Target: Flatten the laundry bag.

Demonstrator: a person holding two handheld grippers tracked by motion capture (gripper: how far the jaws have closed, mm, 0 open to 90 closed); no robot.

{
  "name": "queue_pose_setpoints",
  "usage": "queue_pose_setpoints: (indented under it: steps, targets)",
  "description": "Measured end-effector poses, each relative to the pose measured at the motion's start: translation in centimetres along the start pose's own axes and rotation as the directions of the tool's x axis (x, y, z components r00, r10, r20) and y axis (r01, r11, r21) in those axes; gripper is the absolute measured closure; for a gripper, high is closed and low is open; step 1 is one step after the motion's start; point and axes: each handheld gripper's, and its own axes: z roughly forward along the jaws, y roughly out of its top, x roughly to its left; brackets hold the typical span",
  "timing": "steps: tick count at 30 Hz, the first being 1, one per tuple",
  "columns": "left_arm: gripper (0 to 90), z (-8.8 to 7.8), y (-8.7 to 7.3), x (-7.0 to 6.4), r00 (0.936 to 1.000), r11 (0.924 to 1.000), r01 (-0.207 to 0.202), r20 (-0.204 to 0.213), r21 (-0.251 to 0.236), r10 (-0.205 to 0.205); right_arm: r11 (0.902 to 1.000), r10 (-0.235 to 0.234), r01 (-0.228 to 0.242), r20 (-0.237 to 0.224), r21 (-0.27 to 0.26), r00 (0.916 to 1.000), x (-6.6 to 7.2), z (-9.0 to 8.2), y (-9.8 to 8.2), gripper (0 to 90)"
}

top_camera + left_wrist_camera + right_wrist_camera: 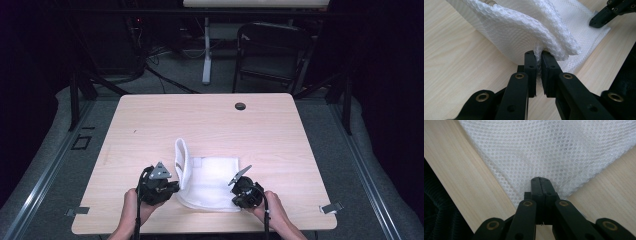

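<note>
On pale wooden table [150, 120], near edge — white mesh fabric bag [215, 182]. Left gripper [538, 62] clamped on lifted fold, right gripper [541, 185] pinching flat corner. Folding underway, likely; next — carry left edge across, keep right pinned.

Mesh cloth [212, 182] on table [150, 130] near front edge, between left gripper [175, 187] and right gripper [239, 192]; left side folded up.

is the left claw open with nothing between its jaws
No, in the left gripper view the left claw is shut on a bunched edge of the white mesh cloth, lifting that edge off the table.
</note>
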Motion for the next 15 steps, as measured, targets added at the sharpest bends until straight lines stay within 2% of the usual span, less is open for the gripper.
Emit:
queue_pose_setpoints:
  steps: [8, 15]
  targets:
    - [83.6, 0.7, -0.4, 0.4, 0.9997, 0.999, 0.021, 0.011, 0.038, -0.022, 0.9998, -0.002, 0.002, 0.006, 0.018, 1.0, -0.5, -0.2, -0.2, 90.0]
    - [83.7, 1.3, -0.5, 0.3, 0.9997, 0.9982, 0.019, 0.013, 0.057, -0.02, 0.9998, 0.008, -0.008, 0.008, 0.015, 0.9999, -0.8, -0.3, -0.3, 90.0]
